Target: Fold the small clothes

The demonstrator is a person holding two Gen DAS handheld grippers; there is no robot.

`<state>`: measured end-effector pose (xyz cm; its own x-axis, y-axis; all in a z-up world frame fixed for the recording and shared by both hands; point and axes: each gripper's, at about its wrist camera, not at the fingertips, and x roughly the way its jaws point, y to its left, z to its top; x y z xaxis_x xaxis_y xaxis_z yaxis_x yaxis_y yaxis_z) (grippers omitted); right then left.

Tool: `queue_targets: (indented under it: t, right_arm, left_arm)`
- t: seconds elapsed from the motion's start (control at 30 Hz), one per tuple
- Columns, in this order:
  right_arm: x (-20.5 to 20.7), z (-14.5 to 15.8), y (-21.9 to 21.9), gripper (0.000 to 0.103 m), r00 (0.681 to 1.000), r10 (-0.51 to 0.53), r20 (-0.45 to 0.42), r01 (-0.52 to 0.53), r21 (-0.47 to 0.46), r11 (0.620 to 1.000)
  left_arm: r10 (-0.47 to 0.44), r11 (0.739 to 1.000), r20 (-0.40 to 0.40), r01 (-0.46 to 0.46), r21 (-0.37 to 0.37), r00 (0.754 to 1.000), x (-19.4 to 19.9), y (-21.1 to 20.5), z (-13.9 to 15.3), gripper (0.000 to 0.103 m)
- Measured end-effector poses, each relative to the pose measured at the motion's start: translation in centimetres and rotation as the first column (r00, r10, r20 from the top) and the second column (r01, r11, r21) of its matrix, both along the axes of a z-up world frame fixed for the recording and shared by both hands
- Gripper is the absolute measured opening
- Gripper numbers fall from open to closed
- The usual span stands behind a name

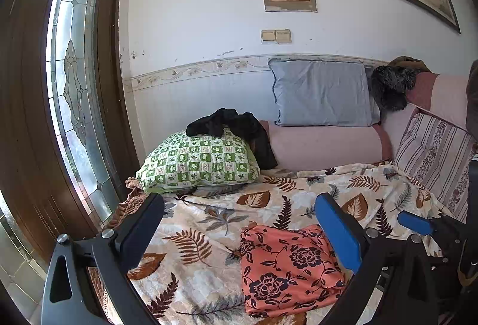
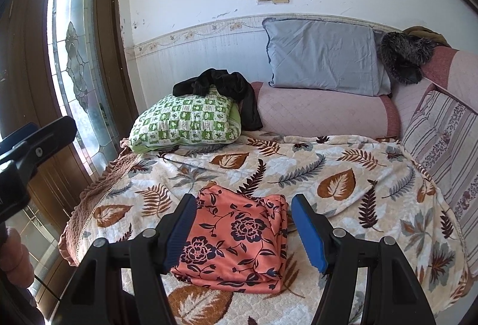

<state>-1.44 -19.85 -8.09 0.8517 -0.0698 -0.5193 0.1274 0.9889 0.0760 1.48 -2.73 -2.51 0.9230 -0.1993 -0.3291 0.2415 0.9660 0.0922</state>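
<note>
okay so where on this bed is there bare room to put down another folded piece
The leaf-print blanket lies bare between the folded orange floral garment and the striped cushion, and also between that garment and the green checked pillow. The back is crowded: a black garment drapes over the pillow beside the pink bolster.

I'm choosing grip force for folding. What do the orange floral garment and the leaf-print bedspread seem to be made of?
Orange floral garment: thin, smooth, probably knit fabric, matte; its stacked folded edges look soft and drapey. Leaf-print bedspread: thicker quilted textile, likely cotton or polyester; stitched puckers show across the surface.
</note>
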Motion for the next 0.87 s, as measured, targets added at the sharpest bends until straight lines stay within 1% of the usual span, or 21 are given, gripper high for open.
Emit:
queue_targets:
  t: [0.5, 0.7, 0.8, 0.87]
  right_arm:
    - [2.6, -1.4, 1.2, 0.070, 0.999, 0.009, -0.040, -0.010, -0.012, 1.000]
    - [4.3, -2.5, 1.3, 0.070, 0.998, 0.011, -0.065, -0.012, -0.011, 1.000]
    - [5.4, -3.3, 1.1, 0.070, 0.996, 0.013, -0.083, -0.013, 0.005, 1.000]
    - [6.2, -4.0, 0.6, 0.070, 0.995, 0.014, -0.095, -0.013, 0.017, 1.000]
  left_arm:
    - [0.007, 1.000, -0.034, -0.007, -0.022, 0.999, 2.6, 1.2, -1.5, 0.101]
    - [0.001, 1.000, -0.053, -0.002, -0.015, 0.999, 4.3, 1.1, -2.5, 0.101]
    - [-0.039, 0.999, -0.062, 0.037, -0.034, 0.997, 5.3, 1.2, -3.2, 0.101]
    - [-0.038, 0.998, -0.093, 0.033, -0.057, 0.995, 6.5, 1.4, -4.0, 0.101]
